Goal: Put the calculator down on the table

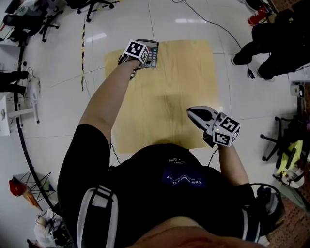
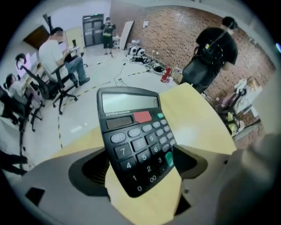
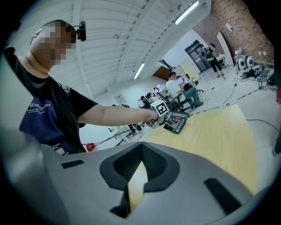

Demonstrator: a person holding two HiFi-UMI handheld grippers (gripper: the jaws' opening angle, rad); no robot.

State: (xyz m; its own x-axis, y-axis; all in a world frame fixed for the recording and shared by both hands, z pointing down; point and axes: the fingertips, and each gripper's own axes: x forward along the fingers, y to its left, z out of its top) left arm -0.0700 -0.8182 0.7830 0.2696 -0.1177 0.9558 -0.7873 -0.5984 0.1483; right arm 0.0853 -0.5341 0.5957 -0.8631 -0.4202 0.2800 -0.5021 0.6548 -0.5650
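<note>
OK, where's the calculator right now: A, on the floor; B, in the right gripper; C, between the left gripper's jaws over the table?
C: the calculator sits between the left gripper's wide-apart jaws, with the table behind it; the right gripper has nothing in it.

A large open lab or workshop hall: a bare brick wall (image 2: 184, 39), a glossy white floor (image 1: 184, 19) crossed by cables (image 1: 213, 24) and striped tape (image 1: 83, 43), ceiling strip lights (image 3: 191, 12), seated people (image 2: 55, 50) on wheeled office chairs (image 2: 61, 90), a red fire extinguisher (image 2: 165, 74), and a lone wooden table (image 1: 169, 97).
</note>
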